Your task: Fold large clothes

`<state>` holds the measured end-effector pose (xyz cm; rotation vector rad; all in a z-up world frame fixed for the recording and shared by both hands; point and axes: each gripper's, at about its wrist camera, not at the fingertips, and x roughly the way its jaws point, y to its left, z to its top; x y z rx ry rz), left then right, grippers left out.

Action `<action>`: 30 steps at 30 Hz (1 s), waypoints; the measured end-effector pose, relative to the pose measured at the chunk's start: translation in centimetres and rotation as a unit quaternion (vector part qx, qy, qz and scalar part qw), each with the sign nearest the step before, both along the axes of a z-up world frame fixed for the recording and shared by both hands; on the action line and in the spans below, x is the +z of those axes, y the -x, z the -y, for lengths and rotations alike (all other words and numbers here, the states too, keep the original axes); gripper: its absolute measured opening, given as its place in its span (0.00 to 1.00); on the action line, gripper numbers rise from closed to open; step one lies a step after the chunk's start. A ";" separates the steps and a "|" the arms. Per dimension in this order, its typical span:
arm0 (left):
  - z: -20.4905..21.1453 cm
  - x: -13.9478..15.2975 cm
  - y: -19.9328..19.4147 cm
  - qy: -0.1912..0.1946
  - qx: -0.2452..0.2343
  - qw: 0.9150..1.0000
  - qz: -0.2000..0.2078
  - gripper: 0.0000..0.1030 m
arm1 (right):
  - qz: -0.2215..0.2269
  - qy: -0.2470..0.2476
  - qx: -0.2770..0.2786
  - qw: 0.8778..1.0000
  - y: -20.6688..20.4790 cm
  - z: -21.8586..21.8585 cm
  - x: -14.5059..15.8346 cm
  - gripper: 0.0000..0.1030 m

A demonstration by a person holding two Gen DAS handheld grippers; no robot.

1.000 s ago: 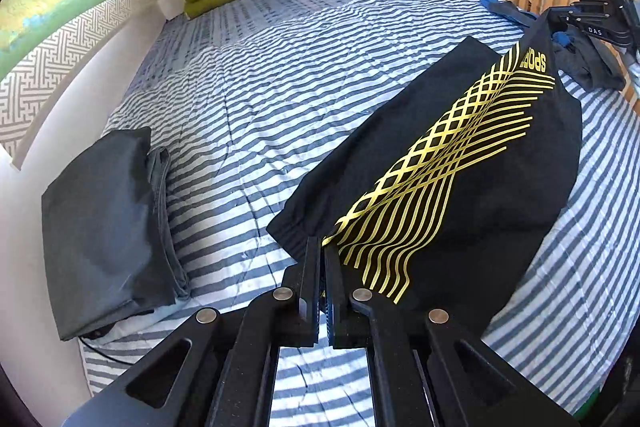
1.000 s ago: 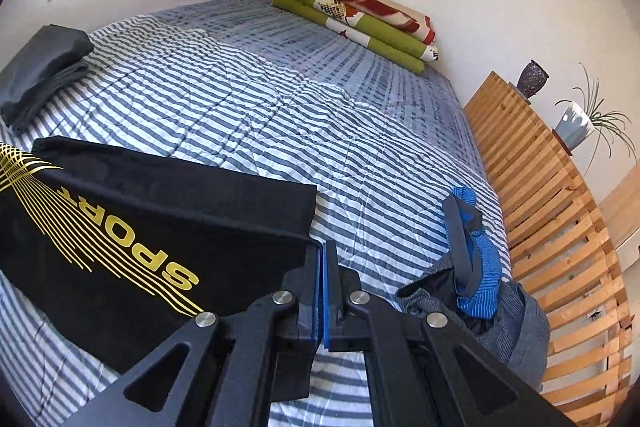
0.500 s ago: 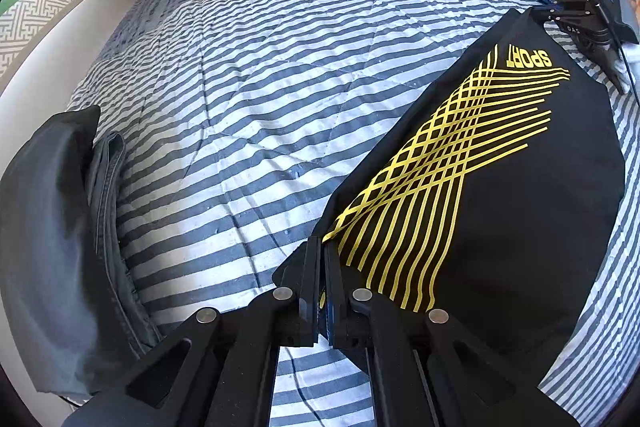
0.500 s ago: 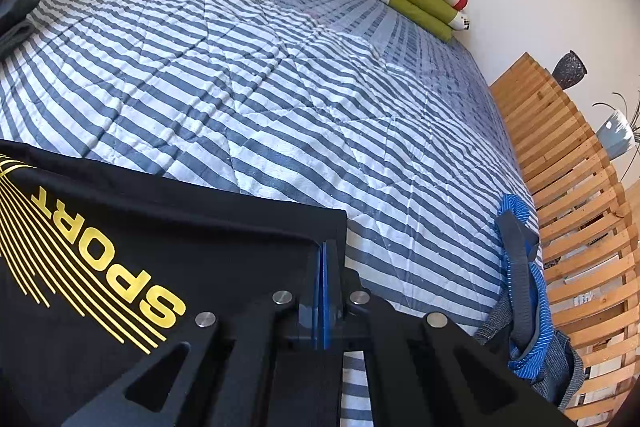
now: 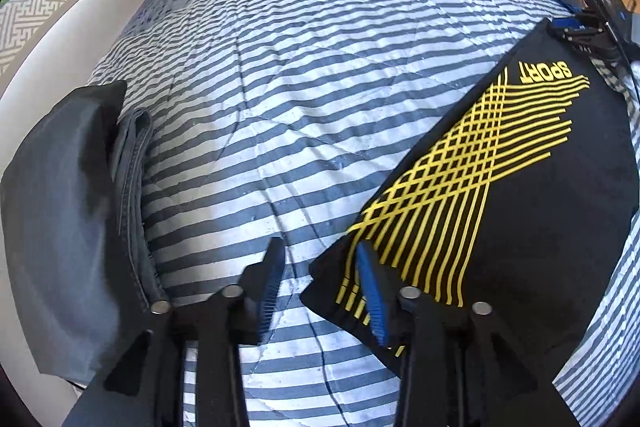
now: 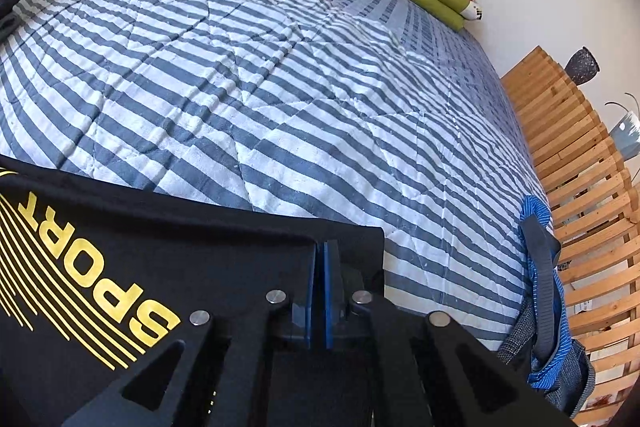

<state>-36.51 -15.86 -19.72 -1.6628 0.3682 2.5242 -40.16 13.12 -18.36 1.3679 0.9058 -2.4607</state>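
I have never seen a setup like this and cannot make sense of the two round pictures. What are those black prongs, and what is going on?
There is no robot: a person holds a two-finger gripper in each hand, each with a wide-angle camera looking along its fingers. One picture looks out from the left gripper, whose jaws stand open beside a corner of the black shirt. The other looks out from the right gripper, shut on another corner of that shirt, which has yellow lines and the word SPORT. It lies on a striped bedspread. A folded grey garment lies to the left, a blue and grey garment to the right.
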 end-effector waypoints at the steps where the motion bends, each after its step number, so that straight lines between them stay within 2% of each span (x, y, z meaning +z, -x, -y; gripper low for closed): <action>1: 0.3 0.6 -0.3 -0.004 0.006 1.000 -0.007 0.50 | 0.001 -0.008 -0.004 1.000 0.1 -0.2 0.0 0.26; 3: 0.8 1.8 -1.2 0.000 0.013 1.000 -0.023 0.50 | 0.002 0.009 -0.014 1.000 0.4 -1.3 1.1 0.33; 7: 0.4 3.5 -4.5 0.008 0.004 0.999 -0.047 0.50 | -0.007 0.106 -0.061 0.992 0.5 -6.2 5.5 0.34; 9: -0.3 4.0 -6.5 -0.003 -0.004 0.999 -0.052 0.50 | -0.004 0.145 -0.086 0.986 -0.4 -9.1 7.1 0.34; 11: -1.3 4.0 -8.2 -0.022 -0.013 0.998 -0.050 0.50 | 0.009 0.180 -0.098 0.979 -2.1 -11.7 7.6 0.34; 13: -2.6 3.5 -9.9 -0.033 -0.026 0.998 -0.045 0.50 | 0.032 0.198 -0.114 0.973 -4.3 -13.8 6.8 0.34; 15: -4.3 2.6 -11.2 -0.042 -0.045 0.997 -0.034 0.50 | 0.053 0.196 -0.115 0.972 -6.6 -15.0 5.3 0.34; 17: -6.0 1.4 -12.2 -0.023 -0.058 0.998 -0.029 0.50 | 0.069 0.202 -0.120 0.969 -8.2 -15.9 3.7 0.34; 21: -8.2 0.6 -14.0 -0.020 -0.068 0.997 -0.026 0.50 | 0.098 0.209 -0.145 0.962 -8.7 -16.6 0.8 0.34; 23: -8.7 0.4 -14.5 0.002 -0.071 0.997 -0.030 0.50 | 0.099 0.193 -0.136 0.967 -8.7 -15.9 -0.1 0.34; 25: -8.4 0.4 -14.8 0.007 -0.061 0.998 -0.028 0.50 | 0.087 0.181 -0.132 0.971 -8.6 -15.2 0.0 0.34; 27: -7.3 1.1 -15.1 -0.008 -0.045 0.999 -0.029 0.50 | 0.070 0.172 -0.136 0.973 -8.6 -14.9 0.7 0.34; 30: -5.2 2.3 -15.8 -0.038 -0.019 0.998 -0.036 0.50 | 0.050 0.204 -0.130 0.969 -10.4 -14.8 3.2 0.34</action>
